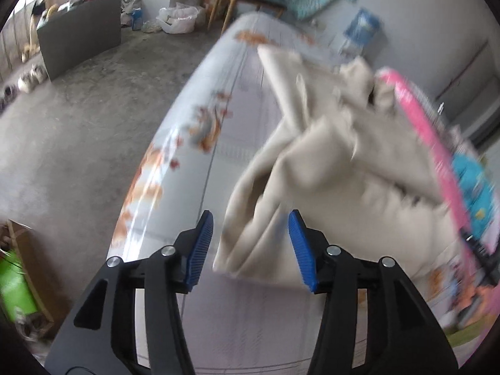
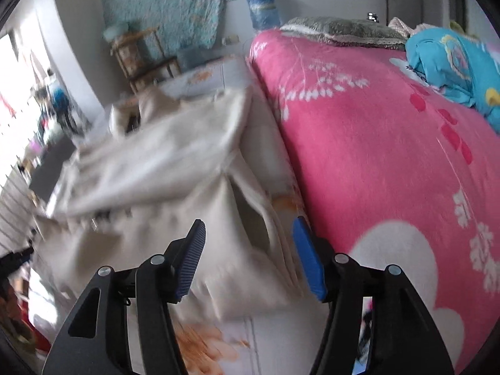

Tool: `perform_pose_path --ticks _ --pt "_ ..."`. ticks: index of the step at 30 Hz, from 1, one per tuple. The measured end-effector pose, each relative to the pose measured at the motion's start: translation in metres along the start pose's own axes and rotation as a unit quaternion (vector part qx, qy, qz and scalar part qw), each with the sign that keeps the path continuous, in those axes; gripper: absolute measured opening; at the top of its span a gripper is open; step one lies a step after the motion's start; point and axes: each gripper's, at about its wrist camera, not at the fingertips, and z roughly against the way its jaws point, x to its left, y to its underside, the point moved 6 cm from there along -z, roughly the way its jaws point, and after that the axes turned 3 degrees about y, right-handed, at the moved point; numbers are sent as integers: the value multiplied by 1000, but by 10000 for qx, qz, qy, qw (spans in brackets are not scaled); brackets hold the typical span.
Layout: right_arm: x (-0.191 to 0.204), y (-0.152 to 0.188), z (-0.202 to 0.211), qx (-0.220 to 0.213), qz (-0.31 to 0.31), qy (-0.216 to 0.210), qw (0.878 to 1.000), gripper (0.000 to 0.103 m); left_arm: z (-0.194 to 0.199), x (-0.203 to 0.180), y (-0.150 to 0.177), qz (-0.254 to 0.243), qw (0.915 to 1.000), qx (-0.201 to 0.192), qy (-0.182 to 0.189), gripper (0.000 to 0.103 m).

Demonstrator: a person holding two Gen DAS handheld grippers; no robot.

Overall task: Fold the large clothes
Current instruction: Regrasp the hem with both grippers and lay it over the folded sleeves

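A large cream garment (image 1: pixel 337 162) lies crumpled on a pale sheet with orange leaf prints (image 1: pixel 193 125); the picture is motion-blurred. My left gripper (image 1: pixel 250 243) is open, its blue pads either side of a low corner of the garment, not closed on it. In the right wrist view the same garment (image 2: pixel 162 168) spreads across the sheet beside a pink blanket (image 2: pixel 375 156). My right gripper (image 2: pixel 248 253) is open over the garment's near edge, where a fold forms a pocket-like opening.
The pink flowered blanket (image 1: pixel 422 118) covers the bed on the right, with a blue quilt (image 2: pixel 453 65) and a grey pillow (image 2: pixel 343 29) at its far end. A wooden chair (image 2: pixel 140 56) stands beyond. A concrete floor (image 1: pixel 78 131) and a dark cabinet (image 1: pixel 81 40) lie left.
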Motion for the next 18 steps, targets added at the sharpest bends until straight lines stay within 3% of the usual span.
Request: perform_pose_path --ticks 3,5,6,7,8,10,13,18 --pt "3 12 -10 167 305 294 9990 57 -3 -8 8 -443 9974 -160 -539 47" --pt "7 15 -16 170 486 456 9976 56 -6 -15 10 -673 9946 -265 -741 33" --pt "8 16 -19 167 522 486 9973 49 -8 -17 11 -755 9931 -322 -832 32" --pt "8 15 -19 126 557 546 9969 43 -9 -19 11 -832 9912 -393 -952 22" --pt "9 14 -18 101 580 588 9965 30 -8 -22 10 -947 9889 -462 -1045 12" --pt "11 9 -9 50 434 465 9980 17 0 -31 9 -1265 9829 -585 -1207 8" --pt "18 2 17 -234 495 476 9974 15 28 -41 8 -1469 9799 -787 -1099 7" --pt "17 7 58 -354 471 210 9980 14 70 -39 13 -1198 9891 -733 -452 7"
